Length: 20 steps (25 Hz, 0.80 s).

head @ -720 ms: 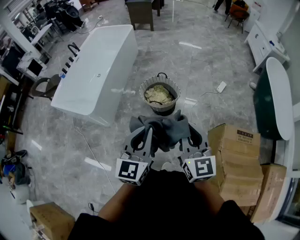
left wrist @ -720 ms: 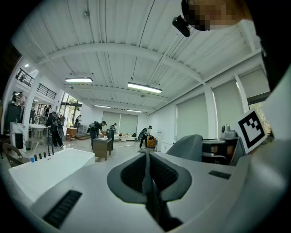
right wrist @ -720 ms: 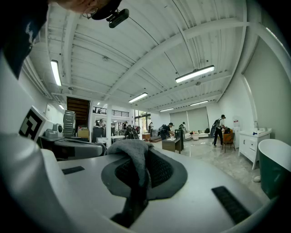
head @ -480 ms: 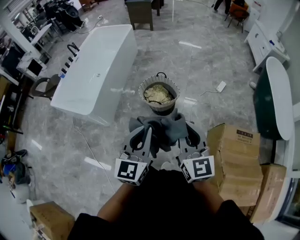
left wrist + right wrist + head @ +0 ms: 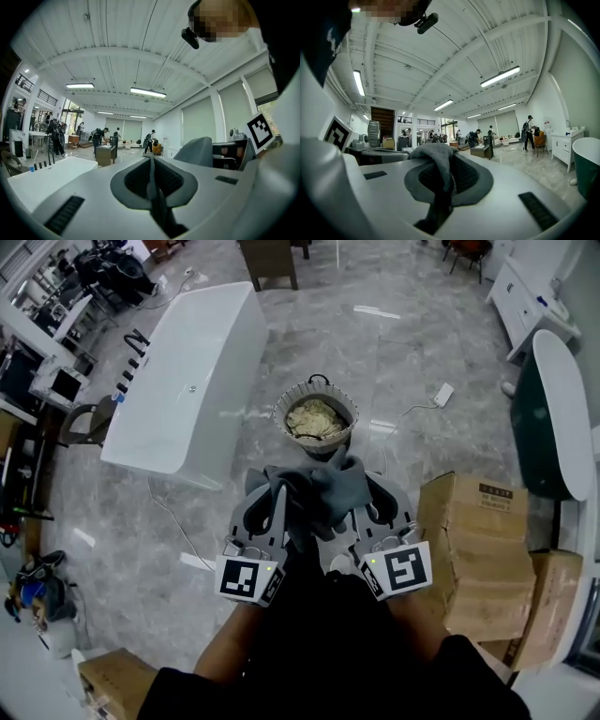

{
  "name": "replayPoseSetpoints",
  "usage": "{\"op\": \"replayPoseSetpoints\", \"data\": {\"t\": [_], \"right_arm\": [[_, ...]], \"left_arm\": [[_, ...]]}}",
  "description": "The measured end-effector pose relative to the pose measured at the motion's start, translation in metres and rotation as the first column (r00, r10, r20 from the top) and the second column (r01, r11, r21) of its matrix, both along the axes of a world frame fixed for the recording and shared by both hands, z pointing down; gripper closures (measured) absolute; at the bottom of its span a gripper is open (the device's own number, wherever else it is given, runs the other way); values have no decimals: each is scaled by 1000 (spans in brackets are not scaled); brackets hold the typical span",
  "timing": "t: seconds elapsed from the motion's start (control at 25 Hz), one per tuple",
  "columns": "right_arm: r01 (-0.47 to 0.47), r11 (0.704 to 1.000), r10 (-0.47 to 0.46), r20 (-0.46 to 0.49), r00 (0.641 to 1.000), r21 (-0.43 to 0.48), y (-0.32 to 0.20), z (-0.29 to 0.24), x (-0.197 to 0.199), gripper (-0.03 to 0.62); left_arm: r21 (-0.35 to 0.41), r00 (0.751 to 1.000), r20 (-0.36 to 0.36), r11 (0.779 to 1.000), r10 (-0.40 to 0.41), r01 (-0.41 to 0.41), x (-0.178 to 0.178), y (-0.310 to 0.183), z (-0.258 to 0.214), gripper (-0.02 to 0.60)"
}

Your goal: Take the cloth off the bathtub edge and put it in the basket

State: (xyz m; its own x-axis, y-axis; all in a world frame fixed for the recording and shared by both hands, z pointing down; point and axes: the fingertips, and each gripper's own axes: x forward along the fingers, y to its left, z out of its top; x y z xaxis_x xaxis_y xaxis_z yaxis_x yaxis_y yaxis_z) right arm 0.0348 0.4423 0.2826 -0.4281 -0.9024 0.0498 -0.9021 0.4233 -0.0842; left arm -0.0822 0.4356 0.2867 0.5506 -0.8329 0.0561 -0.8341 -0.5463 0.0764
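Out in front of the person, above the floor, the cloth (image 5: 323,493) is bunched up between the two grippers. So it's off the bathtub (image 5: 187,381) and in the air, just short of the basket (image 5: 278,416).

Left gripper (image 5: 151,178): jaws pressed together with a thin grey strip of cloth pinched between the pads. Right gripper (image 5: 443,180): same deal, clamped shut on a fatter fold that flops over the top of its jaws. Both point level, side by side.

I'd say this is the carry step. The pick-up is done and the drop isn't. From the head view the basket sits just beyond the cloth, so the next move looks like pushing both grippers forward until the bundle hangs over the opening, then opening both sets of jaws. Letting go with only one would probably leave the cloth dangling off the other, or draped over the rim.

Containers: the basket is round with a dark lower wall, and it already has a crumpled pale beige pile (image 5: 316,418) in it. Looks like fabric, but I can't say for sure. No water or anything else shows on the tub from up here. The boxes (image 5: 478,549) stacked on the right are shut.
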Motion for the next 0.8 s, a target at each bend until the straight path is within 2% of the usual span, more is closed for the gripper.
{"op": "replayPoseSetpoints", "data": {"t": [0.24,0.52,0.72,0.8], "right_arm": [[-74,997,74,4,997,-15,-27,9,14,555],[-132,991,131,-40,991,-7,-82,9,15,555],[-151,988,149,-68,986,-17,-126,9,-1,555],[-156,988,155,-75,985,-14,-147,4,-6,555]], "left_arm": [[-12,1000,11,1000,26,-25,3,-40,14,558],[-11,997,-56,998,54,-54,5,-108,13,558],[-32,987,-112,992,119,-123,5,-155,15,558],[-29,984,-112,990,137,-141,5,-175,10,558]]}}
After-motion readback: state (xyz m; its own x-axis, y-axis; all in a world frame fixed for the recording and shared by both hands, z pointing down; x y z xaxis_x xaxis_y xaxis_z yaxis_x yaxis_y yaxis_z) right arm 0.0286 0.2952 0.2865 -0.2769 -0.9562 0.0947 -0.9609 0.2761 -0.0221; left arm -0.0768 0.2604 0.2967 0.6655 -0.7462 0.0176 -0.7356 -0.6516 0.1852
